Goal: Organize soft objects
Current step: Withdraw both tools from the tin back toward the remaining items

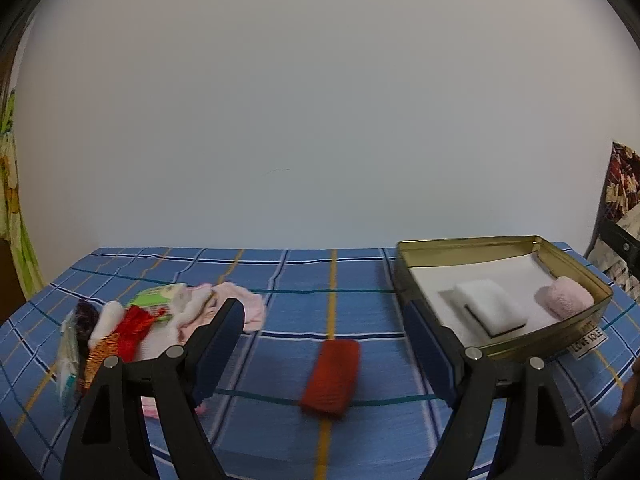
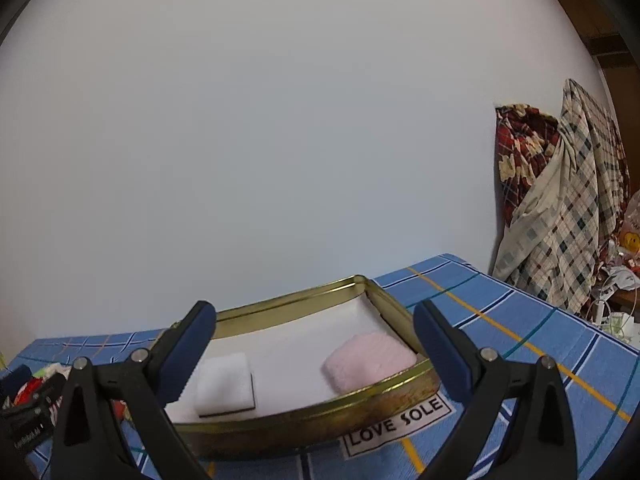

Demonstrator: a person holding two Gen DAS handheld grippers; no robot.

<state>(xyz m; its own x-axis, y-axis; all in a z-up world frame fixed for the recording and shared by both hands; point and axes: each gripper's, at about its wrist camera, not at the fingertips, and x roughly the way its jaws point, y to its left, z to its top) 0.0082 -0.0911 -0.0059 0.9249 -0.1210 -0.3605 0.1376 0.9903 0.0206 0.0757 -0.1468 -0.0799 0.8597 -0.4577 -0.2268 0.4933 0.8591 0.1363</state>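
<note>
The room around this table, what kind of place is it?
Probably a room in a home, perhaps a bedroom. A blue plaid cloth covers the table, patterned fabrics hang by the wall, and a gold tin holds small folded towels.

Sponge, towel roll inside tin

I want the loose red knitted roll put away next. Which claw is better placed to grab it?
The left claw: it is open, with the red knitted roll on the blue checked cloth between its fingers. The open right claw faces the gold metal tin instead.
</note>
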